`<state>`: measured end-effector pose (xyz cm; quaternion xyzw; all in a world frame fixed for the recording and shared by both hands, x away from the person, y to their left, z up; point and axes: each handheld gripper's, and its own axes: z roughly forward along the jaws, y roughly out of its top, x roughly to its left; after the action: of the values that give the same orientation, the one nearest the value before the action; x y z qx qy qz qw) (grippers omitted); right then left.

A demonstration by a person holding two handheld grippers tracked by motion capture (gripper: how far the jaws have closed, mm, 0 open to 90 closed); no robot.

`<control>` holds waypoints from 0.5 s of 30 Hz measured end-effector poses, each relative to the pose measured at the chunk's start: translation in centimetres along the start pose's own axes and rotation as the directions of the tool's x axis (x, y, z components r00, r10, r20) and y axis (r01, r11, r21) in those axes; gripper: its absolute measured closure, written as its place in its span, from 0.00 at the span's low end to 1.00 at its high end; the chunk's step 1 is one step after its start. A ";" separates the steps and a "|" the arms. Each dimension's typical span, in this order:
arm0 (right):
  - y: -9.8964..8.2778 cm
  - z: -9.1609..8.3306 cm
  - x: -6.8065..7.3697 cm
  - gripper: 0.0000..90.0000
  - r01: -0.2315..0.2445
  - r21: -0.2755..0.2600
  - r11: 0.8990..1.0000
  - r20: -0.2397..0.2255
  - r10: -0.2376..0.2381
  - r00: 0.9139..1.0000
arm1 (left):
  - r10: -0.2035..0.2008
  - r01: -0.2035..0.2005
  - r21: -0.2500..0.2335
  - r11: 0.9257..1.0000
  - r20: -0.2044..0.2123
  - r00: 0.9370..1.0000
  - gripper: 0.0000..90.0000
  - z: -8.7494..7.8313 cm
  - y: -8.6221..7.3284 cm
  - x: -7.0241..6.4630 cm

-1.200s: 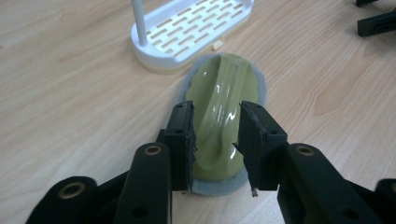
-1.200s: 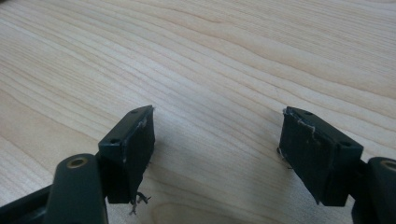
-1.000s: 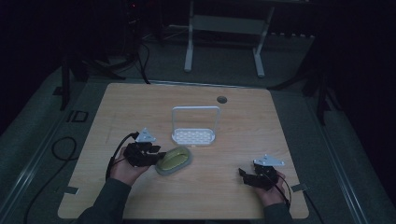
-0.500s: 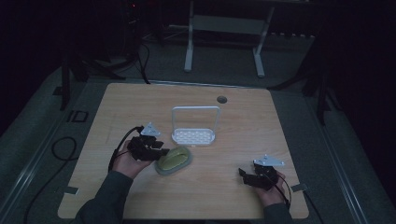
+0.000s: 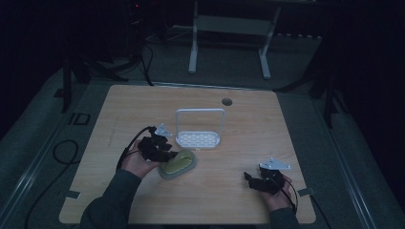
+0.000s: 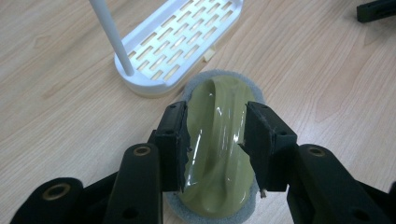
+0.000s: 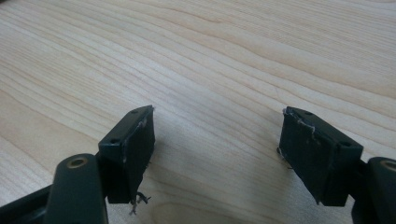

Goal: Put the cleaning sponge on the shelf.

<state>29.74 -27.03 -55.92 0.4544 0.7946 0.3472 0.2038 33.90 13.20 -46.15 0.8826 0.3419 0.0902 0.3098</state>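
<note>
Near the middle of the bench point(image 5: 248, 119), a little toward the person's edge, lay a green scrubber point(image 6: 217, 140): a glossy olive-green moulded top on a grey pad that showed as a rim all round it. Just beyond it, toward the far edge, stood a white rack point(image 6: 180, 39) with a slotted base and a thin white hoop handle; in the left gripper view its nearer end sat just beside the scrubber's far end, and whether the two touched could not be told.

The left gripper point(image 6: 217, 135), held in the person's left hand point(image 5: 138, 162), reached over the scrubber from the left-edge side. Its jaws had just been opening and stood spread to either side of the green top, which lay between them; both pads sat very close to its sides, with a slim gap at the right one, and did not appear to press on it. The scrubber rested flat on the wood.

Toward the near right corner, well apart from scrubber and rack, the right gripper point(image 7: 215, 144) sat in the person's right hand point(image 5: 277, 195). Its jaws were spread wide over bare wood, with nothing between them. A grey three-cornered plate showed on top of it in the high view.
</note>
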 end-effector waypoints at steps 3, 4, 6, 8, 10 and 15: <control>0.0 0.0 0.0 0.29 0.000 0.000 1.000 0.000 0.000 1.000 | 0.006 -0.006 0.015 1.000 -0.002 1.000 0.67 0.2 0.2 0.0; 0.0 0.0 0.0 0.29 0.000 0.000 1.000 0.000 0.000 1.000 | 0.011 -0.011 0.019 1.000 0.000 1.000 0.67 0.2 0.3 0.0; 0.0 0.0 0.0 0.29 0.000 0.000 1.000 0.000 0.000 1.000 | 0.012 -0.012 0.026 1.000 -0.002 1.000 0.67 0.3 0.4 0.0; 0.0 0.0 0.0 0.29 0.000 0.000 1.000 0.000 0.000 1.000 | 0.014 -0.014 0.034 0.999 -0.001 1.000 0.67 0.4 0.6 0.0; 0.0 0.0 0.0 0.29 0.000 0.000 1.000 0.000 0.000 1.000 | 0.019 -0.019 0.048 0.999 0.002 1.000 0.66 0.5 0.7 0.1; 0.0 0.0 0.0 0.29 0.000 0.000 1.000 0.000 0.000 1.000 | 0.025 -0.026 0.084 0.996 0.006 1.000 0.66 1.0 1.0 0.2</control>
<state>29.74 -27.03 -55.92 0.4544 0.7947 0.3471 0.2038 34.97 12.31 -46.34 0.8994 0.3334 0.0774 0.2721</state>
